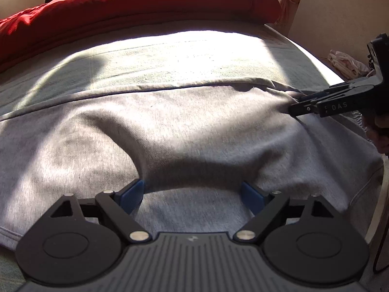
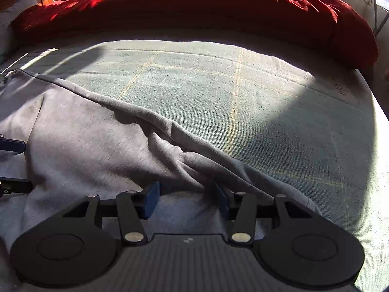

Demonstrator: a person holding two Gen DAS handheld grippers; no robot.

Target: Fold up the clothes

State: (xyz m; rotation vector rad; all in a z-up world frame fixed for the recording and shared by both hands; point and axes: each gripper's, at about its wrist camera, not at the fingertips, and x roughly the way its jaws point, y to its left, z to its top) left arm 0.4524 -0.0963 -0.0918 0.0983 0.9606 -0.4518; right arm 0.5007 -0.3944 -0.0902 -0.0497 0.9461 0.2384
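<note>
A light grey sweatshirt [image 1: 170,126] lies spread over a bed, its folded top layer draped toward me; it also shows in the right wrist view [image 2: 92,146]. My left gripper [image 1: 192,194] is open, its blue pads wide apart at the edge of the raised fold, cloth lying between them. My right gripper [image 2: 186,200] is open too, its pads astride a bunched ridge of the same cloth. In the left wrist view the right gripper [image 1: 299,108] reaches in from the right with its tip at the garment's edge. The left gripper's fingers [image 2: 13,144] show at the left edge of the right wrist view.
A pale green bed cover [image 2: 243,102] with yellow lines lies under the sweatshirt. A red duvet [image 1: 136,7] is heaped along the far side, also in the right wrist view [image 2: 194,7]. Crumpled pale cloth [image 1: 345,63] lies beyond the bed's right edge.
</note>
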